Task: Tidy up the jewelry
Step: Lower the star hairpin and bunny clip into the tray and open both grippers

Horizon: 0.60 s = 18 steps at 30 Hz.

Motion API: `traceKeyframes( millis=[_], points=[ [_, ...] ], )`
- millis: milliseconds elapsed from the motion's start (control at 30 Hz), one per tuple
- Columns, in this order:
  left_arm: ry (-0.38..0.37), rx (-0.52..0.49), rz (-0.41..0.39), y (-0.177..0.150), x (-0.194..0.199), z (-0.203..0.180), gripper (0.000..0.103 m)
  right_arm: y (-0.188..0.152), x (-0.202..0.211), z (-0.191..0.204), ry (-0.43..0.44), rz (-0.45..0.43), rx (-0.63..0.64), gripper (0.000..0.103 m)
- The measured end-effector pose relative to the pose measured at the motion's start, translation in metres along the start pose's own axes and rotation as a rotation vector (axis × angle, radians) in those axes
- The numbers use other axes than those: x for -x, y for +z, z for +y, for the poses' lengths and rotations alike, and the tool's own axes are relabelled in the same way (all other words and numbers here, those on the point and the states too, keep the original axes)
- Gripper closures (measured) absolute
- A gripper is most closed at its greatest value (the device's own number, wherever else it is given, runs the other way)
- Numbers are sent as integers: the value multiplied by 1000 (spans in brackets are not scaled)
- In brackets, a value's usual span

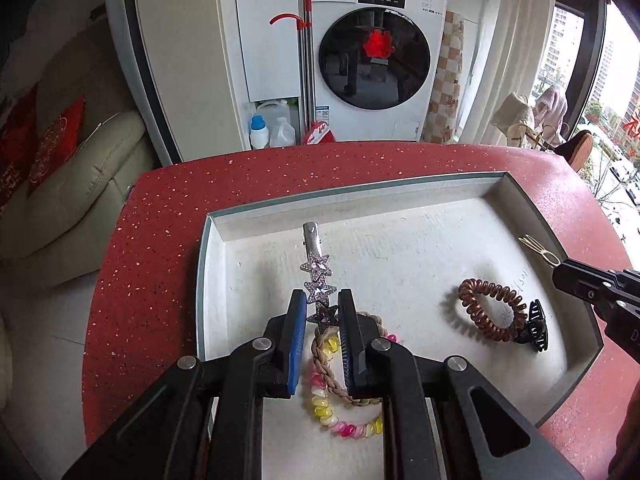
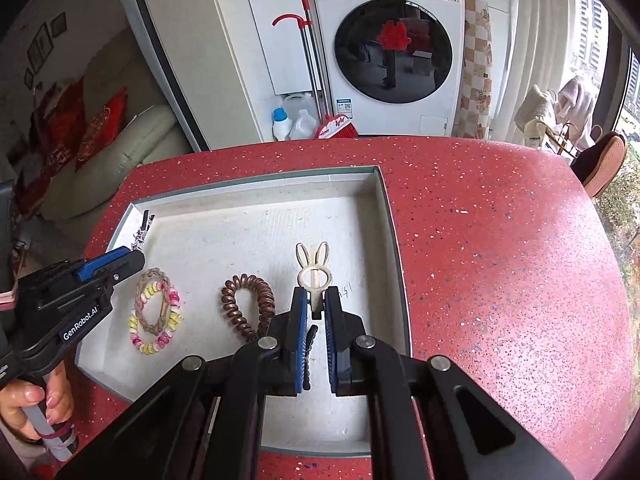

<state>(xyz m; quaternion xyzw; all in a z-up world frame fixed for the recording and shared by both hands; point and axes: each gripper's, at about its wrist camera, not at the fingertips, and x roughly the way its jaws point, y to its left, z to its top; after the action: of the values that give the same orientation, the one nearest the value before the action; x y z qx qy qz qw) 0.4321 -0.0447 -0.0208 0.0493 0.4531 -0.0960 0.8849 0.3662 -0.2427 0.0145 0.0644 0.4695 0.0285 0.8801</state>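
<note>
A shallow white tray (image 1: pixel 256 216) lies on the red table. My left gripper (image 1: pixel 322 300) is shut on the near end of a silver star hair clip (image 1: pixel 316 270), held over the tray. My right gripper (image 2: pixel 316 296) is shut on a cream rabbit-ear hair clip (image 2: pixel 314 268) over the tray's right part; in the left wrist view this clip (image 1: pixel 538 250) shows at the right gripper's tip. In the tray lie a brown spiral hair tie (image 1: pixel 490 304), a black claw clip (image 1: pixel 534 326), a braided tan hair tie (image 2: pixel 150 300) and a pink-yellow spiral hair tie (image 2: pixel 156 344).
The red speckled table (image 2: pixel 500 260) extends wide to the right of the tray (image 2: pixel 256 188). Behind it stand a washing machine (image 2: pixel 392 52), a mop and bottles. A sofa with red cushions (image 1: pixel 56 148) is at the left.
</note>
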Motion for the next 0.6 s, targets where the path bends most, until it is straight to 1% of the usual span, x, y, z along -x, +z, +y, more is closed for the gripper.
traceKeyframes(
  millis=[167,367,467,533,567,600],
  points=[
    [12,-18,24,-7,-15,-5,68,-6,-18,-9,-8,31,-32,94],
    [53,-59,7,-11,-14,-12,68,-11,-21,-10,-10,47,-29,93],
    [63,-54,4,-11,-14,-14,68,-13,-20,-10,2,44,-28,92],
    [63,-40,4,-11,-13,-13,68,-14,-17,-10,25,38,-36,87],
    [61,-34,5,-12,-12,-12,68,-14,-15,-10,31,32,-38,76],
    [61,-31,4,-12,-12,-11,68,-15,-13,-10,33,23,-38,63]
  ],
)
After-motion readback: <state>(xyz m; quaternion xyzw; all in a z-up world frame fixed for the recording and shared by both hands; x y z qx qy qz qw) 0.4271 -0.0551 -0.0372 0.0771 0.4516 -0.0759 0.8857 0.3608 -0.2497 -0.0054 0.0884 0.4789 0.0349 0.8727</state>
